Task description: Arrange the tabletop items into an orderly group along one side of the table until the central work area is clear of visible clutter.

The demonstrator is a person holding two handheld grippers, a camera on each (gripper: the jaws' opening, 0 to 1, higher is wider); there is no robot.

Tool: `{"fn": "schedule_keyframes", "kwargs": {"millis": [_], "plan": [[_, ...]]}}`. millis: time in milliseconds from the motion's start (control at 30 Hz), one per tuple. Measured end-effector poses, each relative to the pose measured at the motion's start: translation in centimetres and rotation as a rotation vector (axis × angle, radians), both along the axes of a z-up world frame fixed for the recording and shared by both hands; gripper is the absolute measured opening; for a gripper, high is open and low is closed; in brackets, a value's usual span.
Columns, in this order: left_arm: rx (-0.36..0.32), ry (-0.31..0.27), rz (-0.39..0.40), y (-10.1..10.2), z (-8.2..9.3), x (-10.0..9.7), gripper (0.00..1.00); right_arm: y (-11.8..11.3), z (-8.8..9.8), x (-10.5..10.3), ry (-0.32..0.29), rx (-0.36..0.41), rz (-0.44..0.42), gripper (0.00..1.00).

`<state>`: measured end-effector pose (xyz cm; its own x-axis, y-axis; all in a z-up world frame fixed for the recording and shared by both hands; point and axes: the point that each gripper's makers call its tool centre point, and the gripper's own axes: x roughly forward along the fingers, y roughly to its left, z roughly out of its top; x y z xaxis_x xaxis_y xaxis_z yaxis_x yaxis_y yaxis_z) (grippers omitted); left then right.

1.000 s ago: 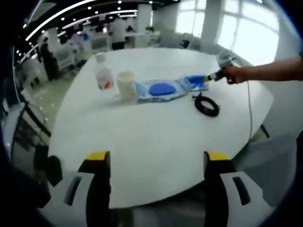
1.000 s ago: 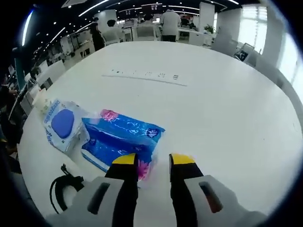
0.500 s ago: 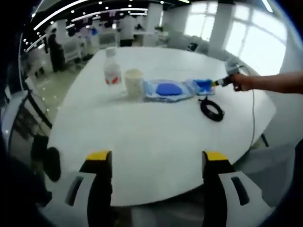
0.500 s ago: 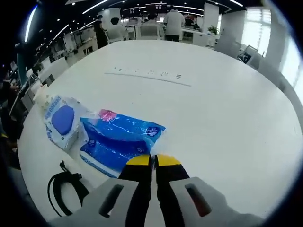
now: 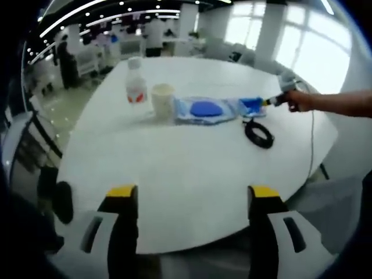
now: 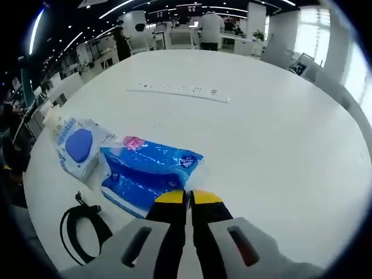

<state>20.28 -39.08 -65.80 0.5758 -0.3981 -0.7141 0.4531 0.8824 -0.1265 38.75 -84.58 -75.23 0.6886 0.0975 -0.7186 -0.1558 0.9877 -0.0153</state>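
Right tool (image 6: 187, 196), jaws pinched on the blue plastic tissue pack's (image 6: 148, 174) near corner, should drag it flat along the round white worktop (image 6: 279, 133); left tool (image 5: 189, 192) hangs wide.

On the round white worktop (image 5: 192, 174) the count is five things, one of each kind: one clear plastic bottle with a red label (image 5: 135, 87) at 11 o'clock in the left gripper view, one cream paper cup (image 5: 163, 100) just beside it, one pale wipes pack with a round blue lid (image 6: 77, 147), one blue plastic tissue pack (image 6: 148, 174) and one coiled black cable (image 6: 81, 229) at 8 o'clock in the right gripper view; one white power strip (image 6: 177, 89) lies flush in the worktop
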Motion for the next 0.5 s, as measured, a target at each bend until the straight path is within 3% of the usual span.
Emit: {"fn": "schedule_keyframes", "kwargs": {"millis": [367, 400, 500], "plan": [[0.002, -0.001, 0.001, 0.0, 0.0, 0.0, 0.74, -0.3, -0.5, -0.4, 0.052, -0.012, -0.005, 0.02], [0.003, -0.002, 0.0, 0.0, 0.0, 0.0, 0.74, 1.3, 1.6, -2.2, 0.009, -0.048, -0.002, 0.02], [0.006, 0.0, -0.003, 0.0, -0.1, 0.0, 0.74, 1.8, 1.7, -2.8, 0.03, -0.035, 0.005, 0.02]]}}
